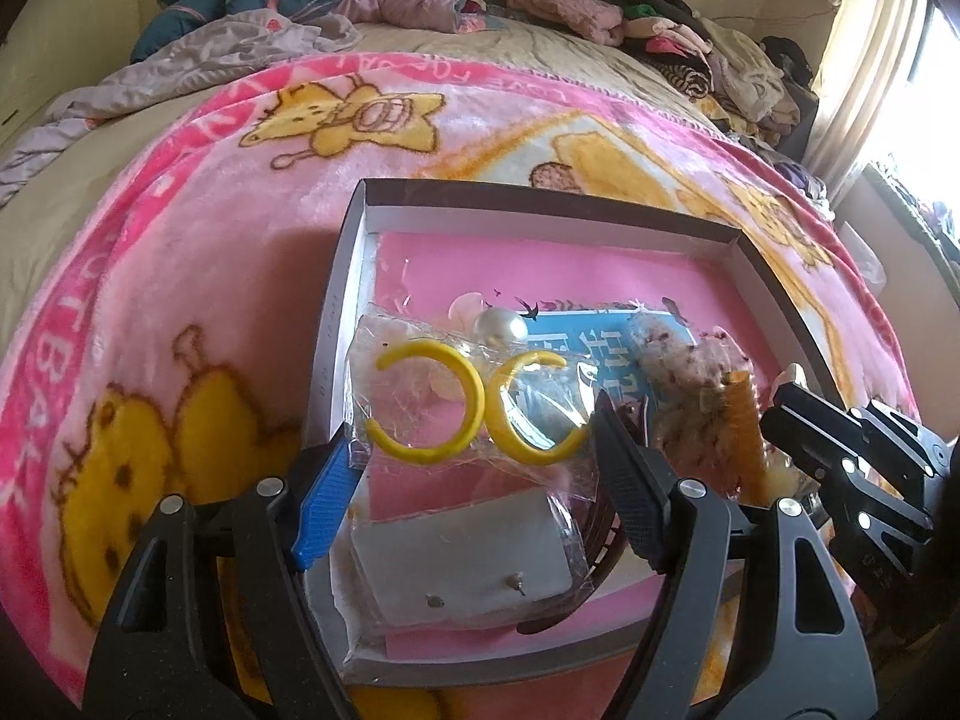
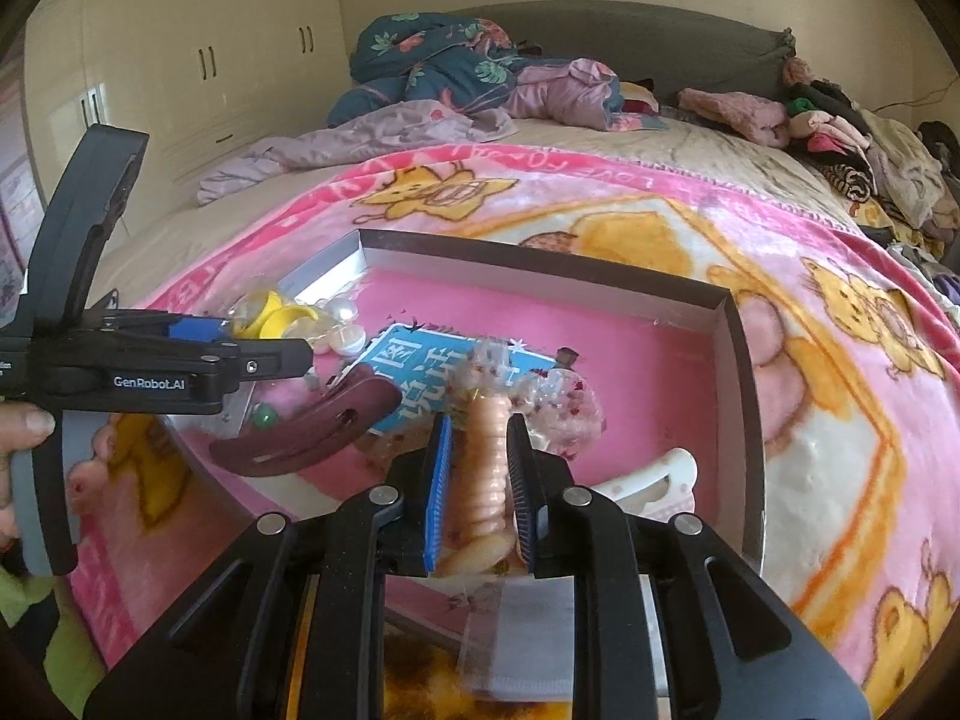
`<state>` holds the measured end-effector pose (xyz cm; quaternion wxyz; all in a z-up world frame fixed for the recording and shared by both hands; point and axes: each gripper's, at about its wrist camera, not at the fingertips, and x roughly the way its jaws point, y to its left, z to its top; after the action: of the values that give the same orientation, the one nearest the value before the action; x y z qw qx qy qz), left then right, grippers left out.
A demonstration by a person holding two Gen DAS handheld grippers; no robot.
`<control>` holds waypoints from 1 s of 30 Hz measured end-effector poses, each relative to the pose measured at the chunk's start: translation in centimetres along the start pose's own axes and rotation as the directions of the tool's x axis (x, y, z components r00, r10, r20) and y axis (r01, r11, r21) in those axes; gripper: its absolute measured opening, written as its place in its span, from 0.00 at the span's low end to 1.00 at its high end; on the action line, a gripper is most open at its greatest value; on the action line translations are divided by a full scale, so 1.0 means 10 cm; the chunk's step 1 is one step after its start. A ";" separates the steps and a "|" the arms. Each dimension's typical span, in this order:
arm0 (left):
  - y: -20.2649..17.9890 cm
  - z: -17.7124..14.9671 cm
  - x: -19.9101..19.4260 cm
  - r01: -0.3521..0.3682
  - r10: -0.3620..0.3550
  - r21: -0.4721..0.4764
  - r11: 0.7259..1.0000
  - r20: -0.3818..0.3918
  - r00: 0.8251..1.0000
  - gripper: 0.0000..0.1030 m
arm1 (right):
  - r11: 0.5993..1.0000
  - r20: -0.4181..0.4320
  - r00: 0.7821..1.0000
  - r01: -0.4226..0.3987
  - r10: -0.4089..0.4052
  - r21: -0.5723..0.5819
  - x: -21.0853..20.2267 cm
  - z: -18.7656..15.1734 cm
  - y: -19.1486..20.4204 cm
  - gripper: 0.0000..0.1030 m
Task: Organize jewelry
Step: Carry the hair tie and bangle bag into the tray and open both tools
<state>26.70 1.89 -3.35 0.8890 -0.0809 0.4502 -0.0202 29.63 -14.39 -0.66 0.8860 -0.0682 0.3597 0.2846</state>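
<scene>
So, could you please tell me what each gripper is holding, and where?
Right gripper: the peach bead bracelet, pinched across its sides. Left gripper: the yellow hoop earrings' bag, by its edges.

Daylight pours in from a window (image 1: pixel 936 60) at the right edge of the left wrist view, blown out to white. The bed (image 2: pixel 600 138) is evenly bright, with soft shadows inside the box (image 2: pixel 540 276). Fisheye bending curves every edge; dark corners vignette and near parts look slightly soft.
</scene>
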 end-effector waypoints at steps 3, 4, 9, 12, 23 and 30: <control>0.00 -0.01 0.00 0.000 0.000 0.000 1.000 0.000 1.000 0.65 | 1.000 0.002 1.000 -0.001 0.001 0.002 -0.02 0.00 0.00 0.29; 0.00 -0.01 0.00 0.002 -0.002 0.001 1.000 -0.001 1.000 0.65 | 1.000 0.006 1.000 -0.003 0.003 0.004 -0.04 -0.01 0.01 0.33; -0.01 -0.01 -0.01 0.002 -0.002 0.001 1.000 0.001 1.000 0.65 | 1.000 0.019 1.000 -0.002 0.002 0.018 -0.18 -0.05 0.02 0.44; -0.02 -0.01 -0.03 0.002 -0.002 0.002 1.000 0.000 1.000 0.68 | 1.000 0.029 1.000 0.004 -0.004 0.019 -0.30 -0.09 0.04 0.51; -0.11 -0.04 -0.29 0.015 -0.016 0.017 1.000 0.023 1.000 0.78 | 0.999 0.051 0.998 0.021 -0.023 0.043 -0.64 -0.21 0.08 0.70; -0.16 -0.10 -0.56 0.027 -0.028 0.025 0.999 0.060 0.998 0.81 | 0.997 0.061 0.997 0.037 -0.041 0.072 -0.83 -0.30 0.05 0.74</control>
<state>22.63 0.77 0.78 0.9027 -0.0771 0.4218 -0.0354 22.72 -18.70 2.75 0.9040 -0.0348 0.3403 0.2564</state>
